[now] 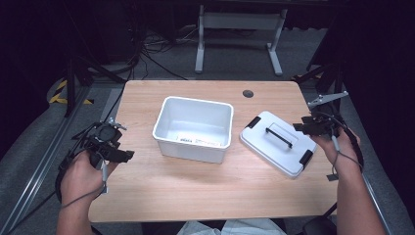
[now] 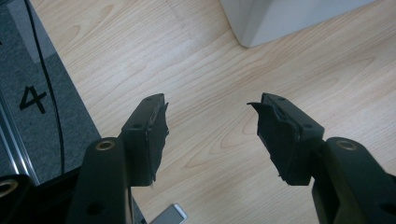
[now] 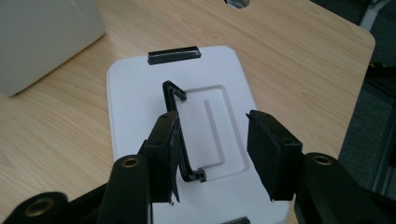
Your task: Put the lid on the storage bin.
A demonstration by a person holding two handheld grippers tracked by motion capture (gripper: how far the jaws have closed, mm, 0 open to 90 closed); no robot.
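White bin [image 1: 193, 128], desk [image 1: 147, 191] centre: holds flat paper labels [image 1: 198, 140] on its floor. White lid [image 1: 278, 143], black handle [image 1: 279, 136], at the bin's 3 o'clock; my right gripper [image 3: 212, 144] hovers wide over it, gripping nothing. My left gripper [image 2: 210, 135], at 9 o'clock: wide, empty.

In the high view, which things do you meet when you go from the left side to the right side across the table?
Left claw → open white bin → white lid with black handle → right claw, which reaches the lid's right edge, jaws open.
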